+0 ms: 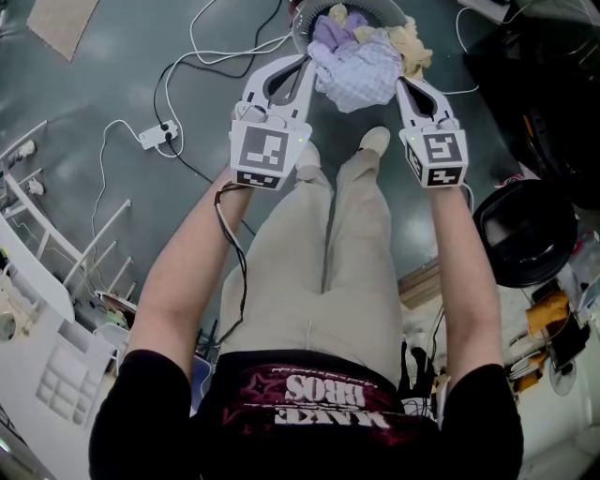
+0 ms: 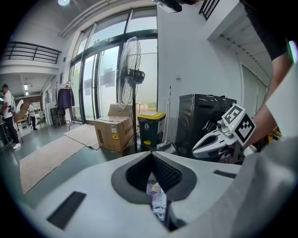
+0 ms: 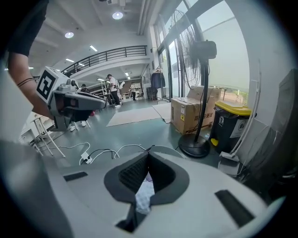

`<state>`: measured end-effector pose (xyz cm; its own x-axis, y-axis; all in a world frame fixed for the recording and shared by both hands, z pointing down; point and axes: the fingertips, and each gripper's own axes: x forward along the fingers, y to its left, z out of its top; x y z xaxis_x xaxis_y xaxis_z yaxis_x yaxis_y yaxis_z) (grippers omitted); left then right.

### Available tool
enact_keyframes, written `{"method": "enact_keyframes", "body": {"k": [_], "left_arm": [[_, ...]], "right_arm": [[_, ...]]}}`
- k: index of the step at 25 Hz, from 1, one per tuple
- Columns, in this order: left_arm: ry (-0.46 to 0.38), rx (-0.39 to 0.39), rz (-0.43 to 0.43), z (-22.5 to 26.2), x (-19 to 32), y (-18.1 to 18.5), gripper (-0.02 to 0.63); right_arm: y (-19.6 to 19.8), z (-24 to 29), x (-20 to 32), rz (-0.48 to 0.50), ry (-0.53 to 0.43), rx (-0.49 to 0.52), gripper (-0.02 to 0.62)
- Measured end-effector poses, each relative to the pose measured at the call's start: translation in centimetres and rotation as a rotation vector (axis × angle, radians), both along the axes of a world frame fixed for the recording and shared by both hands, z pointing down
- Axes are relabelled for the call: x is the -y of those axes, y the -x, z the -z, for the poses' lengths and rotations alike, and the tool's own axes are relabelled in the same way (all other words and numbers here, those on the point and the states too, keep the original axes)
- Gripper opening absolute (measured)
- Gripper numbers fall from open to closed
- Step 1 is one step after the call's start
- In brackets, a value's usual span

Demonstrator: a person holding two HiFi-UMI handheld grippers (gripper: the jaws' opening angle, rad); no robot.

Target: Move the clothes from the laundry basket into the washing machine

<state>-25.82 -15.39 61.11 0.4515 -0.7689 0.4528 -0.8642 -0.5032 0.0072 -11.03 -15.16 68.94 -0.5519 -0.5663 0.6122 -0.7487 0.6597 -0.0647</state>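
A pale lilac checked garment (image 1: pixel 356 75) hangs bunched between my two grippers, just above the laundry basket (image 1: pixel 298 26) at the top of the head view. The basket holds more clothes, among them a purple piece (image 1: pixel 328 33) and a cream one (image 1: pixel 410 42). My left gripper (image 1: pixel 307 60) is shut on the garment's left side; the fabric (image 2: pixel 158 204) shows in the slit of its closed jaws. My right gripper (image 1: pixel 400 82) is shut on the right side, with pale cloth (image 3: pixel 143 197) pinched between its pads. A black boxy machine (image 2: pixel 200 122) stands beyond the left gripper (image 2: pixel 152 160).
A power strip (image 1: pixel 157 134) with white cables lies on the grey floor at left, near a white rack (image 1: pixel 56 253). A black round object (image 1: pixel 525 234) sits at right. A standing fan (image 2: pixel 130 69), a cardboard box (image 2: pixel 114 132) and a yellow-lidded bin (image 2: pixel 151 128) stand ahead.
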Motion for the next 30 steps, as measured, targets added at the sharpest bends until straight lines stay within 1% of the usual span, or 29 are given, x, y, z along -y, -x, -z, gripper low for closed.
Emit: {"method": "enact_keyframes", "body": {"k": [12,20,30], "left_arm": [[0.029,0.014,0.002,-1.9,0.0,0.2,-0.002],[0.043,0.013,0.007,-2.9,0.0,0.5,-0.002],[0.060,0.012,0.019,-4.7,0.1,1.4,-0.001]], "right_arm": [[-0.3,-3.5,-0.2,0.029,0.049,-0.037,0.005],[-0.1,-4.9,0.0,0.044,0.061,-0.056,0.005],[0.2,-9.7,-1.1,0.091,0.118,-0.131,0.005]]}}
